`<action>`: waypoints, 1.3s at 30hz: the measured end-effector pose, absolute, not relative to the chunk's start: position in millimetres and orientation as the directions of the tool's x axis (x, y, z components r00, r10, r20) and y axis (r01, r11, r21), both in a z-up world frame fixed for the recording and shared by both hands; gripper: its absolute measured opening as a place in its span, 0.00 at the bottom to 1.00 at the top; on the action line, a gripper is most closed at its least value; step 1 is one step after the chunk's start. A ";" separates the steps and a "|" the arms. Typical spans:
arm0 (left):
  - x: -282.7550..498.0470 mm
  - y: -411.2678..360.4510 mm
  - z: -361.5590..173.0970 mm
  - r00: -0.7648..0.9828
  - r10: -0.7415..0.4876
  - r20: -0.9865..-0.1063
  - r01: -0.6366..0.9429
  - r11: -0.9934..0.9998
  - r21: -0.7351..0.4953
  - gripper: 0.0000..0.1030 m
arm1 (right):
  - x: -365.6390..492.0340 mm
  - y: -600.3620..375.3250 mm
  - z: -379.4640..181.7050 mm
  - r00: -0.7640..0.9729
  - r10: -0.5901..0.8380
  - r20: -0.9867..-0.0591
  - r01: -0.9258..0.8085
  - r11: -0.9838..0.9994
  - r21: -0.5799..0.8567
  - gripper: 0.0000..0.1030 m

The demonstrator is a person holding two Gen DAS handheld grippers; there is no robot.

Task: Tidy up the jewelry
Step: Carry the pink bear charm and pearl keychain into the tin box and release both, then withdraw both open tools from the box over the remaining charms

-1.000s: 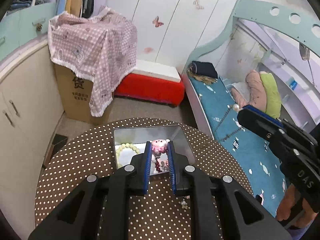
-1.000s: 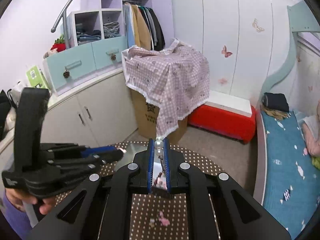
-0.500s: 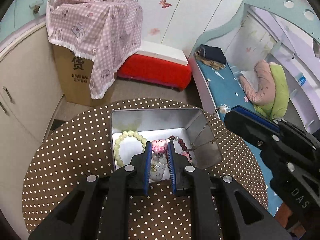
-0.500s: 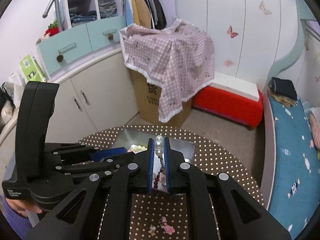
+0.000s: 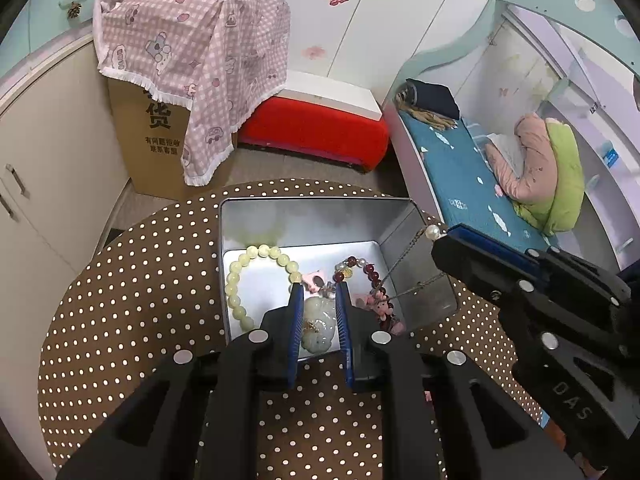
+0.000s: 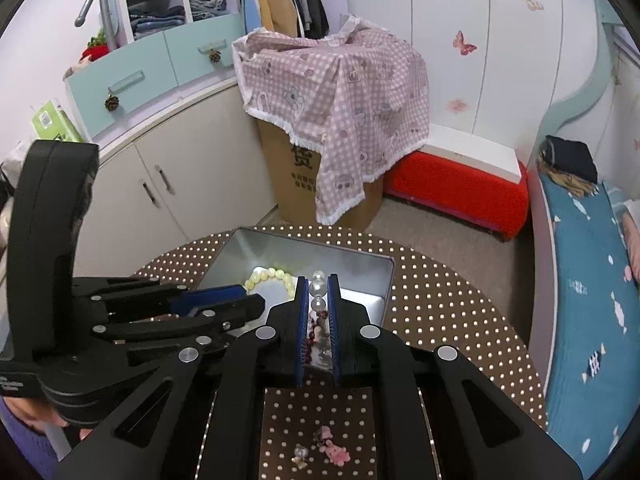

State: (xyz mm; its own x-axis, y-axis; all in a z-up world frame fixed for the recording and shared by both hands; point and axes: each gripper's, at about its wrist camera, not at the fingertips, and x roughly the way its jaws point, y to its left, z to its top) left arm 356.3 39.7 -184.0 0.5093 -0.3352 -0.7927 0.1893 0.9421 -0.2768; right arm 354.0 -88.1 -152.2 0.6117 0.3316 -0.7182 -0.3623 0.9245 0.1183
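Since the earlier frames, both claws have lowered toward the metal tin [image 5: 308,216], and the pink charm formerly gripped by the left claw [image 5: 319,294] now lies released in the tin just ahead of its fingertips.

The left claw is released: its blue pads stand apart with nothing pinched between them. A pale jade-like pendant [image 5: 318,322] lies on the tin floor in the gap between the fingers. The pink charm [image 5: 314,280] rests just ahead of the tips. A dark red bead bracelet [image 5: 366,270] lies ahead and to the right, and a pale yellow bead bracelet [image 5: 240,284] lies to the left.

The right claw [image 6: 318,280] is clenched on a pearl necklace [image 6: 318,288]: the pearls sit between its pads at the tips, and the thin chain [image 5: 404,258] hangs down into the tin on its right side.

The tin stands on a brown polka-dot table [image 5: 140,300]. Below the right claw, two small charms [image 6: 330,448] lie on the cloth, outside the tin.
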 end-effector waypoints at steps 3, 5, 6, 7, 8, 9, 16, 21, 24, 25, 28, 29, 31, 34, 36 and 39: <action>353.8 39.3 -184.2 0.508 -0.333 -0.794 0.185 0.943 -0.277 0.24 | 353.8 -87.8 -158.1 0.602 0.331 -0.727 -0.359 0.925 0.124 0.10; 350.8 38.4 -183.0 0.513 -0.327 -0.794 0.185 0.945 -0.270 0.26 | 353.3 -88.2 -162.7 0.594 0.329 -0.734 -0.358 0.925 0.126 0.10; 349.4 37.8 -182.4 0.514 -0.324 -0.794 0.186 0.946 -0.266 0.26 | 352.9 -88.3 -164.5 0.590 0.331 -0.737 -0.358 0.925 0.128 0.10; 348.2 36.8 -181.7 0.514 -0.323 -0.795 0.188 0.946 -0.263 0.26 | 352.7 -88.9 -166.4 0.583 0.336 -0.740 -0.358 0.924 0.138 0.10; 347.3 36.2 -181.0 0.514 -0.323 -0.794 0.189 0.946 -0.262 0.26 | 351.7 -89.3 -166.9 0.580 0.338 -0.741 -0.356 0.923 0.143 0.10; 345.3 35.6 -179.7 0.517 -0.323 -0.793 0.191 0.946 -0.261 0.28 | 350.2 -89.6 -167.0 0.578 0.339 -0.742 -0.356 0.923 0.145 0.12; 322.9 36.8 -160.5 0.582 -0.298 -0.756 0.168 0.955 -0.246 0.57 | 333.7 -98.0 -147.9 0.620 0.330 -0.712 -0.341 0.930 0.133 0.13; 298.7 39.8 -137.6 0.652 -0.276 -0.707 0.150 0.960 -0.237 0.62 | 308.3 -116.1 -121.1 0.684 0.315 -0.658 -0.314 0.941 0.124 0.46; 279.5 40.7 -123.3 0.700 -0.257 -0.667 0.133 0.964 -0.232 0.72 | 290.6 -127.6 -107.0 0.707 0.325 -0.628 -0.314 0.940 0.133 0.51; 271.5 40.1 -119.1 0.712 -0.252 -0.655 0.132 0.965 -0.228 0.72 | 282.0 -131.7 -102.8 0.718 0.326 -0.615 -0.315 0.940 0.131 0.51; 250.3 37.3 -110.7 0.738 -0.241 -0.630 0.124 0.966 -0.225 0.72 | 262.9 -143.7 -95.7 0.736 0.323 -0.595 -0.309 0.942 0.129 0.52; 242.7 36.2 -109.6 0.748 -0.237 -0.621 0.120 0.967 -0.224 0.73 | 257.6 -148.2 -94.3 0.740 0.324 -0.589 -0.306 0.943 0.134 0.52; 229.9 32.4 -109.6 0.760 -0.223 -0.610 0.110 0.970 -0.218 0.74 | 244.0 -157.9 -94.5 0.750 0.317 -0.581 -0.298 0.945 0.132 0.53; 215.5 24.5 -114.7 0.768 -0.204 -0.607 0.096 0.974 -0.205 0.75 | 227.4 -172.8 -97.3 0.758 0.300 -0.579 -0.280 0.952 0.127 0.54; 209.9 18.4 -120.3 0.765 -0.201 -0.612 0.095 0.975 -0.201 0.75 | 221.7 -182.2 -101.3 0.757 0.298 -0.581 -0.268 0.953 0.140 0.54; 205.7 5.9 -136.1 0.746 -0.188 -0.639 0.086 0.978 -0.188 0.75 | 214.2 -195.0 -114.4 0.751 0.282 -0.597 -0.248 0.958 0.141 0.54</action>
State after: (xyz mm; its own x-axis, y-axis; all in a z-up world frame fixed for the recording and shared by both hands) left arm 205.7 5.9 -136.1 0.7455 -0.1884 -0.6393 0.0857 0.9783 -0.1885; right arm 214.2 -195.0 -114.4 0.7511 0.2823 -0.5967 -0.2479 0.9584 0.1414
